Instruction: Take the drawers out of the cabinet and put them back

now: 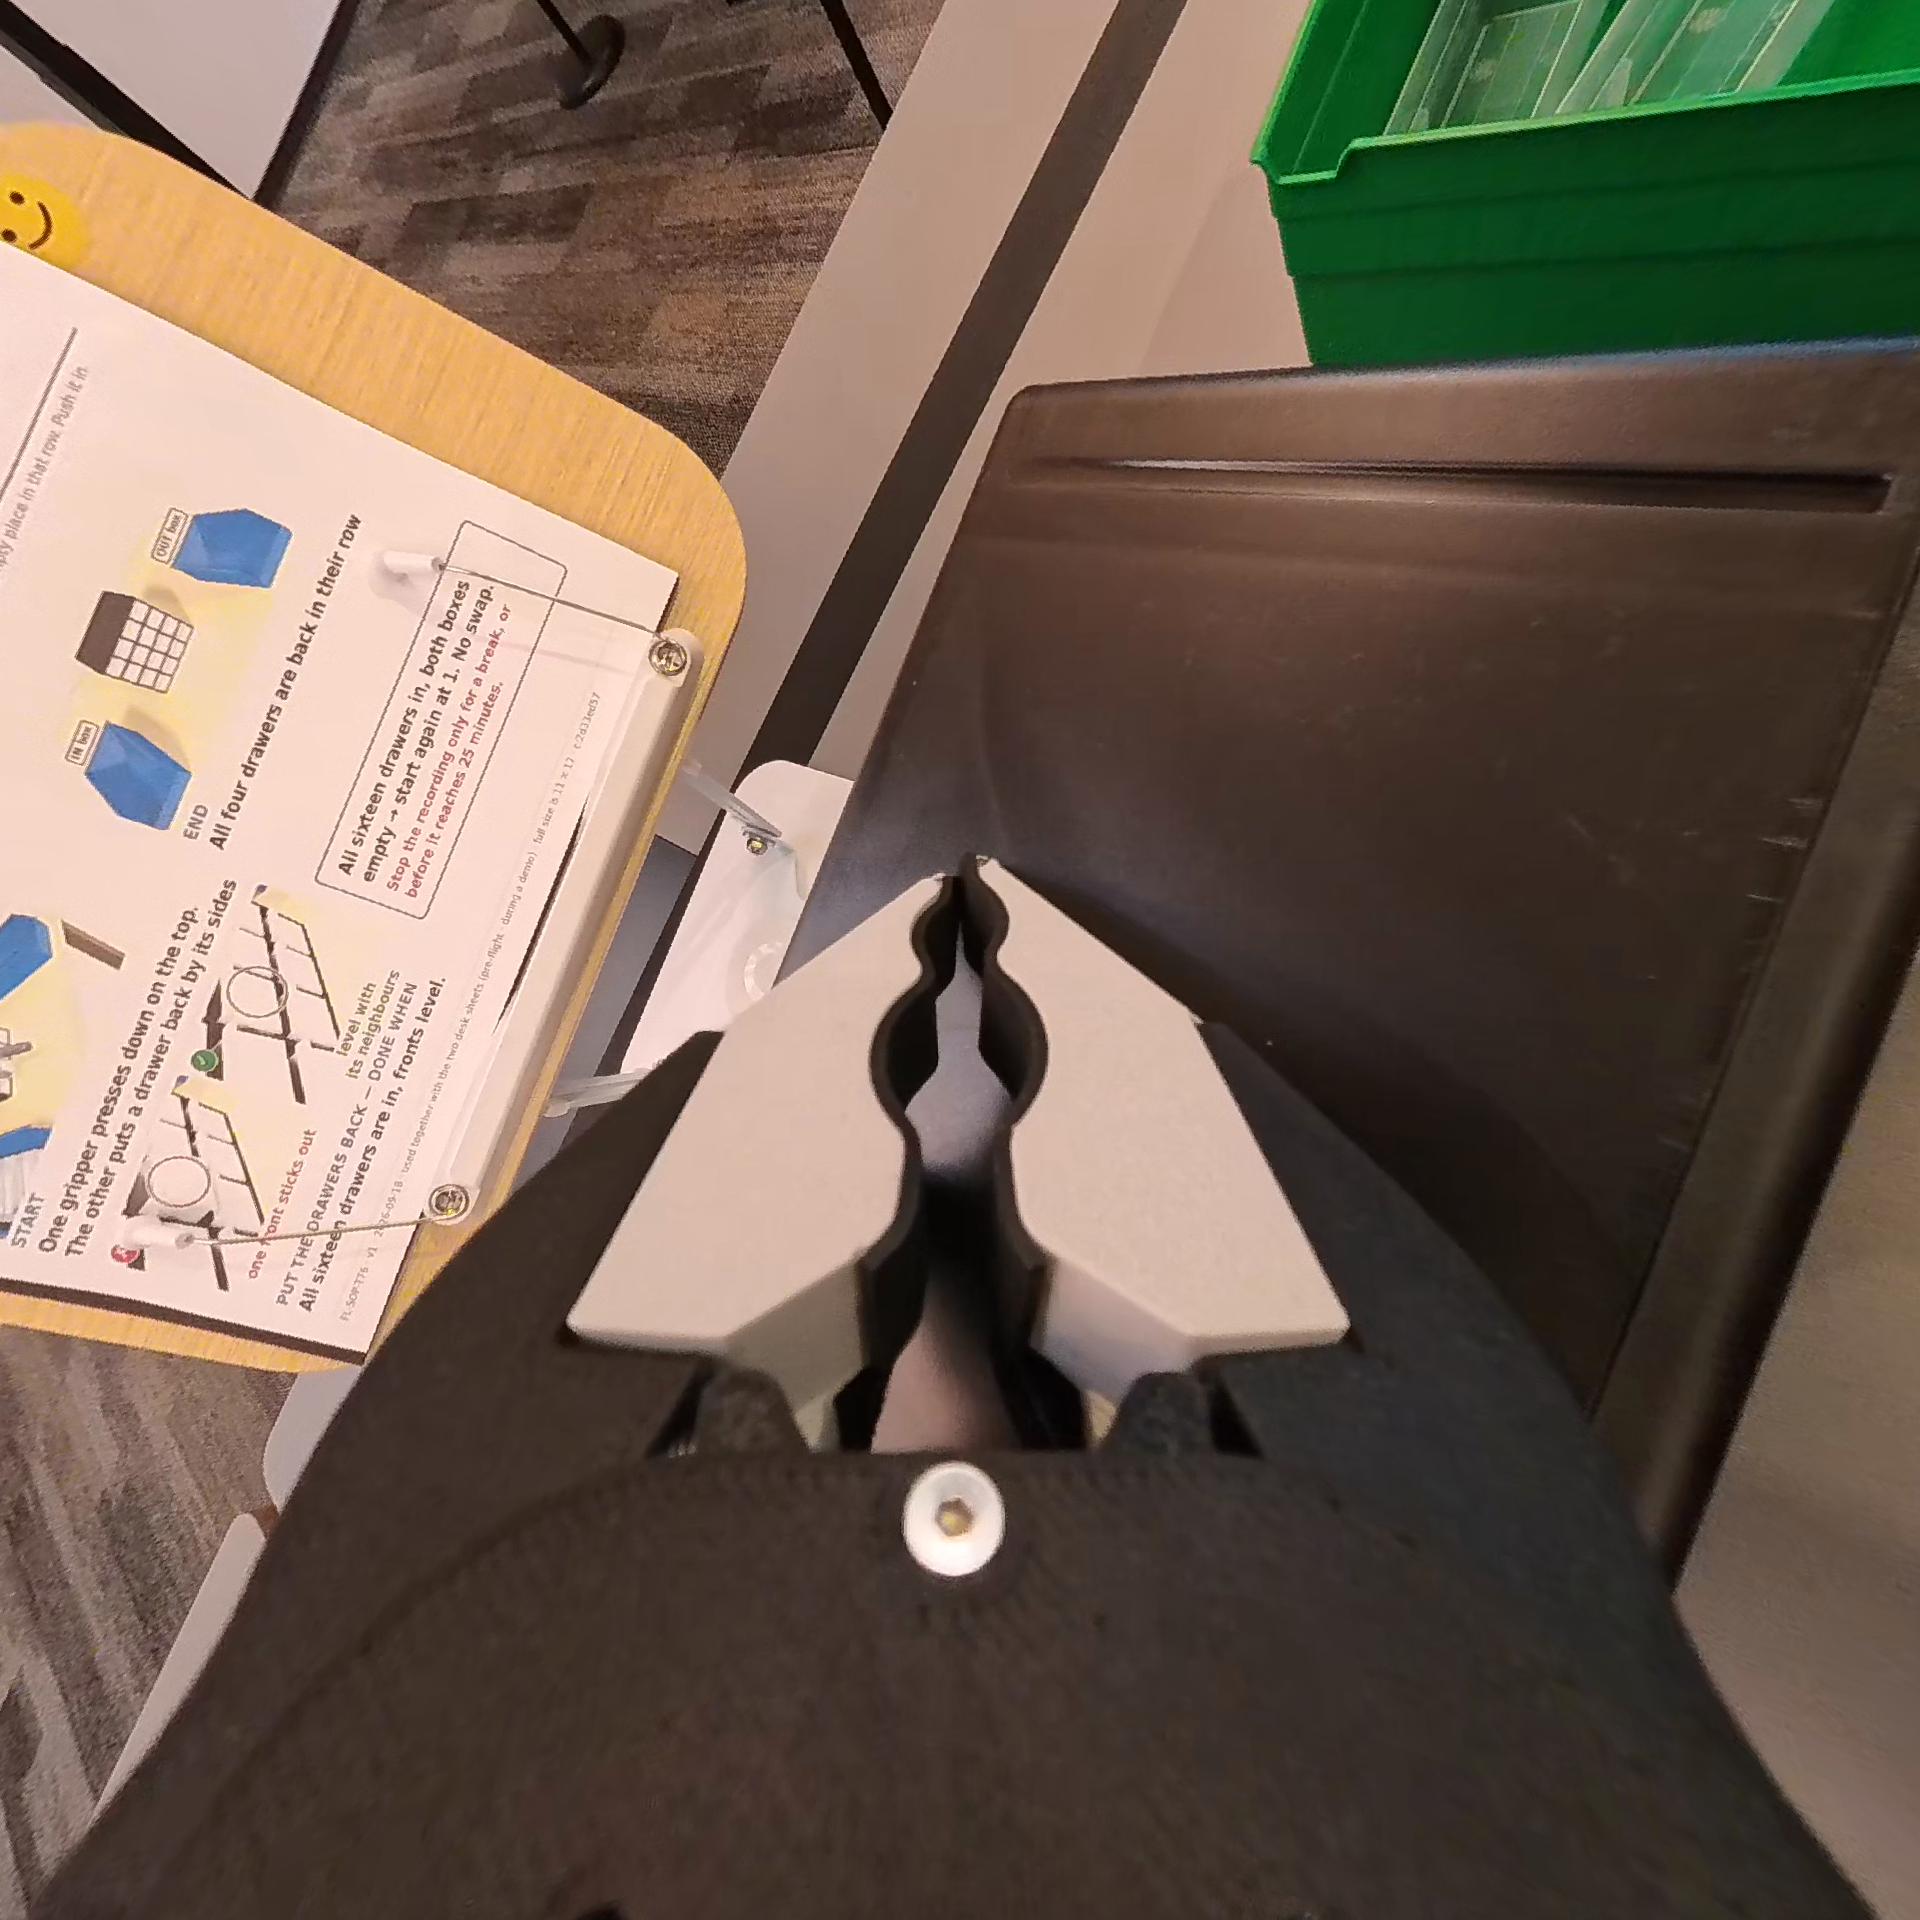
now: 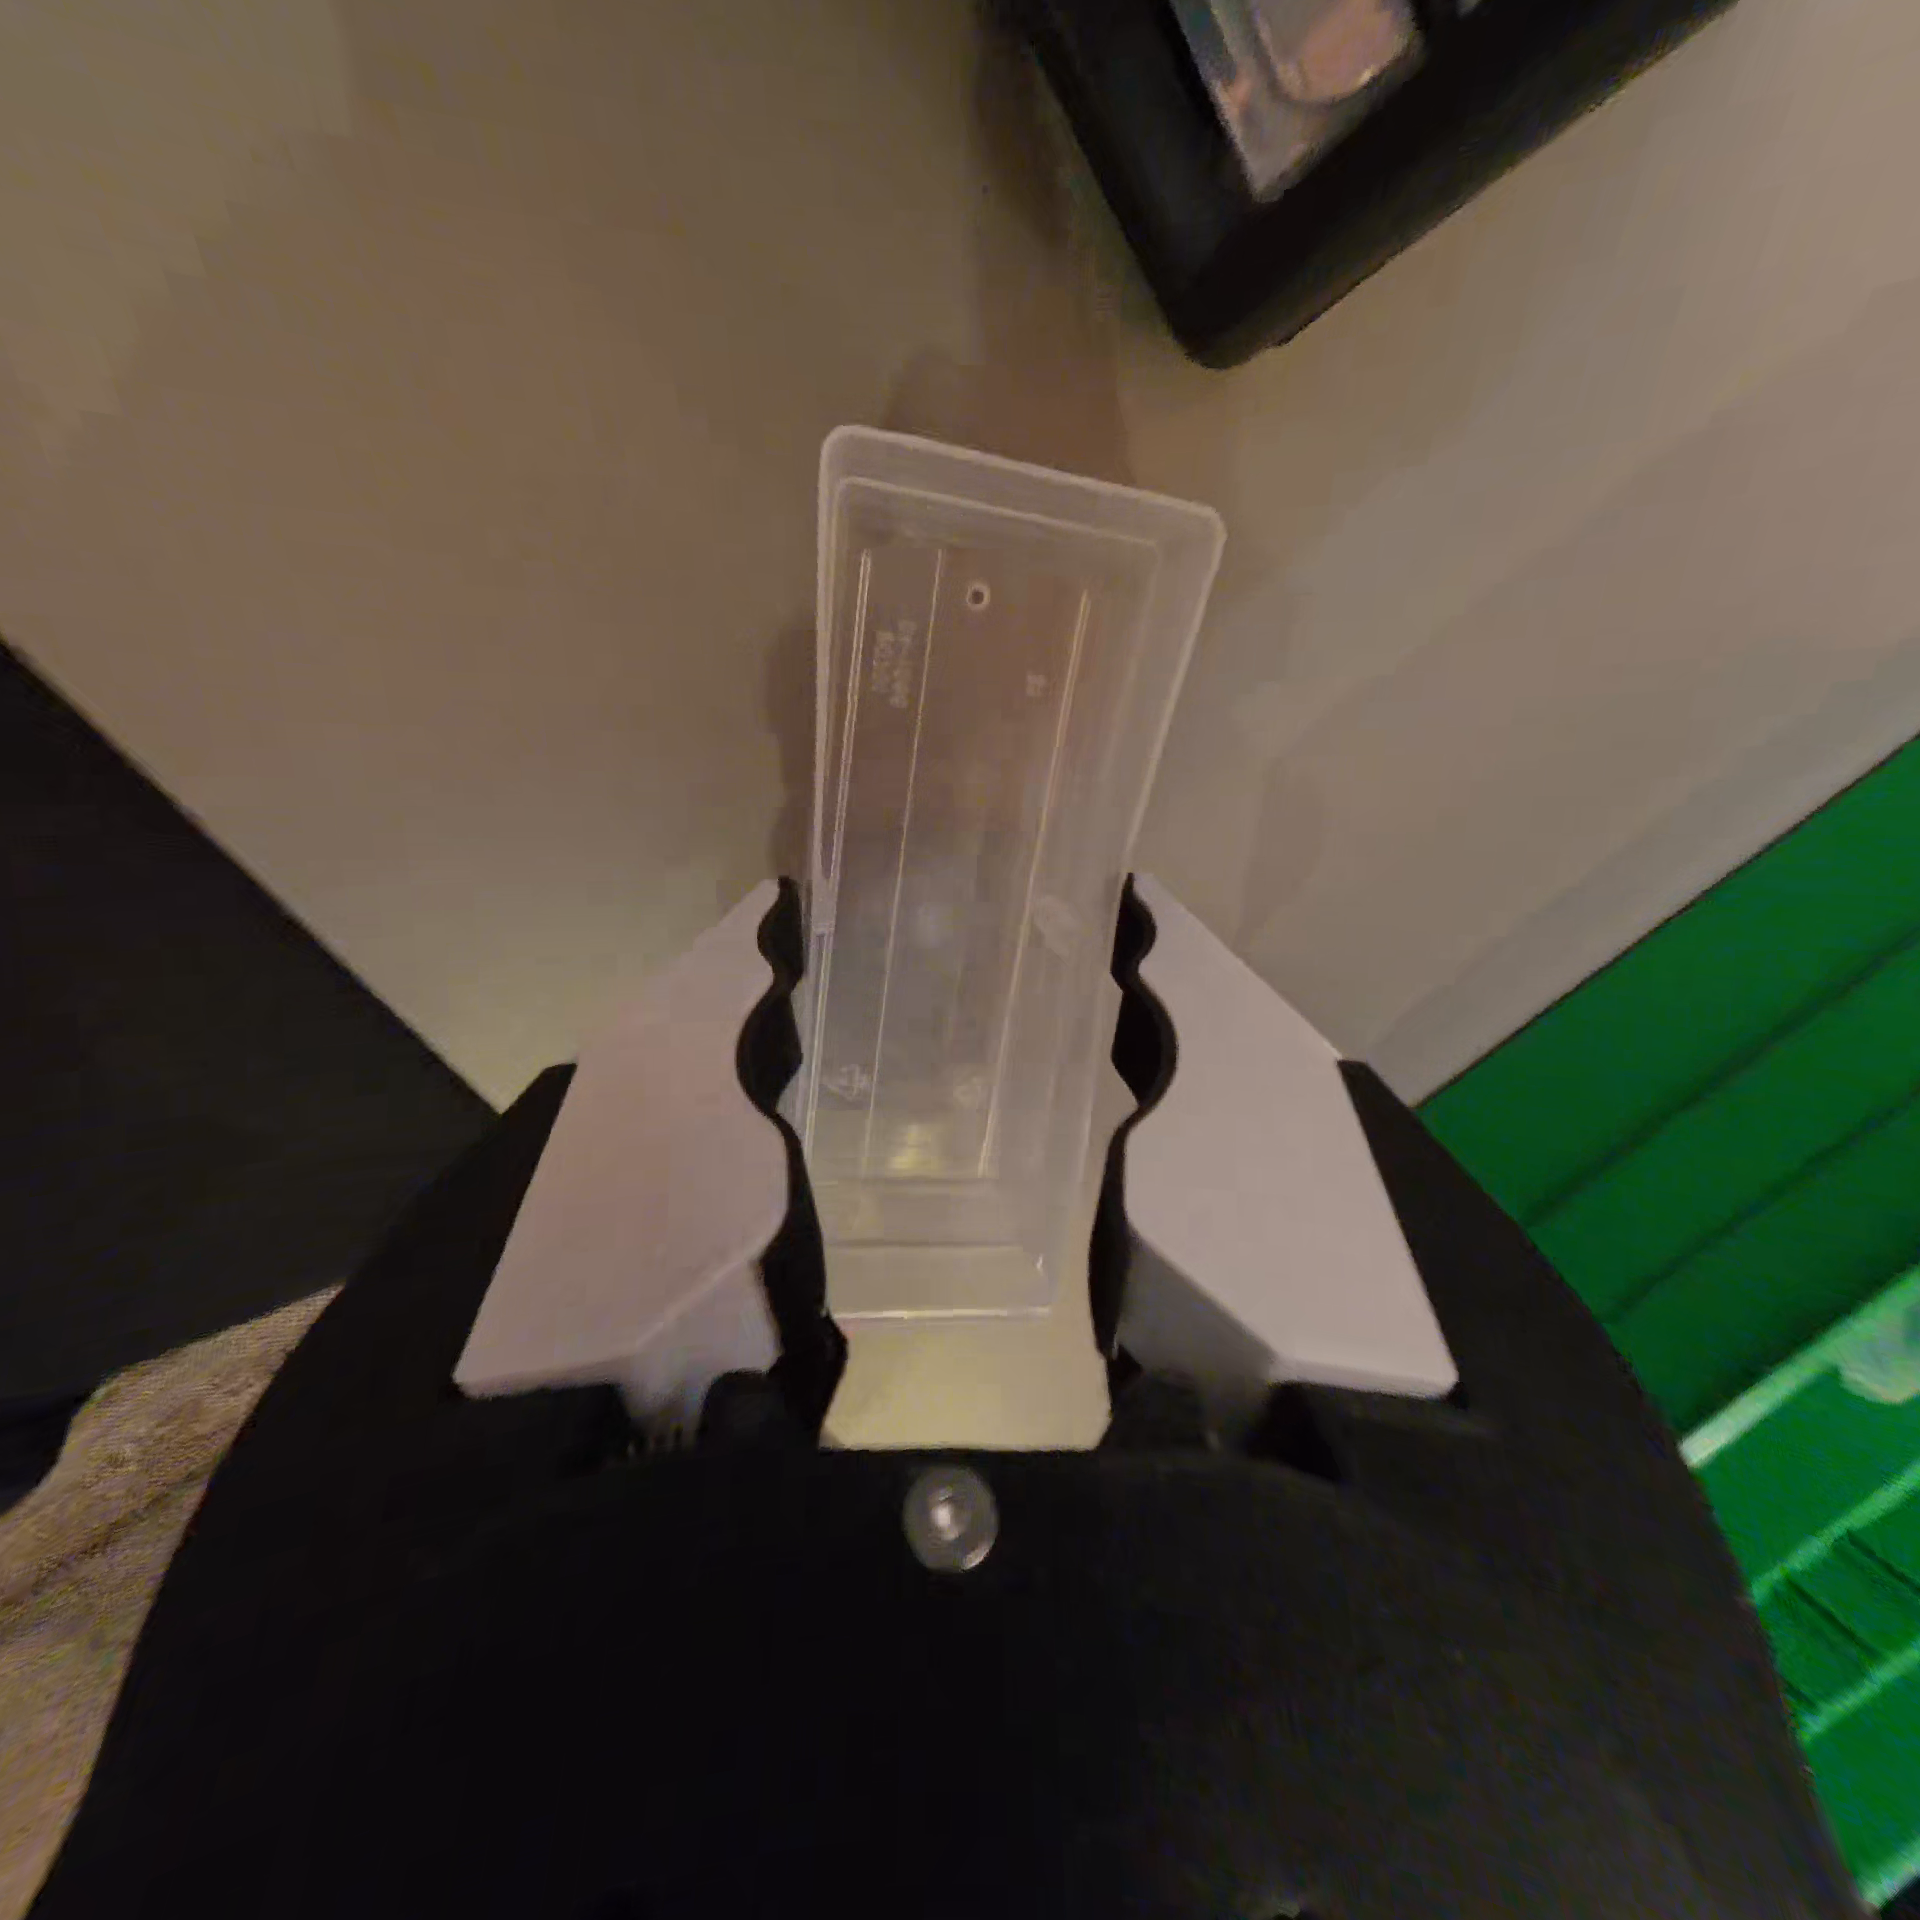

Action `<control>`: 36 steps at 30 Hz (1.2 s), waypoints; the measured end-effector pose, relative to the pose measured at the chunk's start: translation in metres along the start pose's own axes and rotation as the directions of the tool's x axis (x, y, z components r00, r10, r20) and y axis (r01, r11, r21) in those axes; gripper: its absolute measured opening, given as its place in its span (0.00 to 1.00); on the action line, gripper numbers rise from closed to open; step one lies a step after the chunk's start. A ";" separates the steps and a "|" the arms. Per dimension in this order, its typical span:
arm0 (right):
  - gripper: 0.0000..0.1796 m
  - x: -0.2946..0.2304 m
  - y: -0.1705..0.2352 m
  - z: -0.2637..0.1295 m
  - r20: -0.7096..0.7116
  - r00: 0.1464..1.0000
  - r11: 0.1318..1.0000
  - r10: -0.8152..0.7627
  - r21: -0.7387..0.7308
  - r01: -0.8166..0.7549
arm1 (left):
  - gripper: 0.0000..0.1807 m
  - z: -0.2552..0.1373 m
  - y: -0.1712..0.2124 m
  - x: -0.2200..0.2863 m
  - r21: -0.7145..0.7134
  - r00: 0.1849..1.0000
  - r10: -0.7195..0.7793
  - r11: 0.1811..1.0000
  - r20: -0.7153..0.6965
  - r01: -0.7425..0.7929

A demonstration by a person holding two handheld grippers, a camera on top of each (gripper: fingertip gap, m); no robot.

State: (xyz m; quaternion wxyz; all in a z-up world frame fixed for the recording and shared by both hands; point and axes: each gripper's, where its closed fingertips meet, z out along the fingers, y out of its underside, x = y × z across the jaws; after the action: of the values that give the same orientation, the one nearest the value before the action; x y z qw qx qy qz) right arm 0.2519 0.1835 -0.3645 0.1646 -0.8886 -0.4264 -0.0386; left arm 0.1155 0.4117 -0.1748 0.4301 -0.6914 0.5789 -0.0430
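Gripping a clear plastic drawer (image 2: pixel 977 883) by its sides, the right tongs (image 2: pixel 961 914) hold it above the beige surface (image 2: pixel 416 416), just short of the black cabinet (image 2: pixel 1351 156). Left tongs (image 1: pixel 961 883) (clenched, nothing in them) rest on the cabinet top (image 1: pixel 1455 779), near the green bin (image 1: pixel 1610 208).

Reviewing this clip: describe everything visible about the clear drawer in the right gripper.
The clear drawer is a small, narrow tray of see-through plastic, apparently empty, with a flat lip around its far end and faint moulded marks on its broad face. It is held lengthwise, pointing away from the camera, clamped on both long sides by the right gripper, whose fingers touch it. A beige surface lies behind; contact there cannot be told.
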 end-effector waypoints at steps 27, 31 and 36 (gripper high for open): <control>0.44 0.232 0.135 0.007 -0.193 0.866 0.826 -0.461 -0.450 0.339 | 0.00 0.000 0.000 0.000 0.000 1.000 -0.003 1.000 -0.003 0.003; 0.33 0.229 0.129 0.006 -0.206 0.878 0.852 -0.431 -0.413 0.322 | 0.00 0.000 0.000 0.000 0.000 1.000 -0.001 1.000 -0.001 0.001; 0.25 0.248 0.142 0.014 -0.282 0.882 0.863 -0.377 -0.453 0.224 | 0.00 0.000 0.000 0.000 0.000 1.000 0.001 1.000 0.001 -0.001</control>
State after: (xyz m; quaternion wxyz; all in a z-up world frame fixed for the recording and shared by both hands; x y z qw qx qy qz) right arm 0.5175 0.2903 -0.3629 0.0429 -0.8014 -0.5067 -0.3150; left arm 0.1158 0.4123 -0.1748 0.4302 -0.6912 0.5791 -0.0425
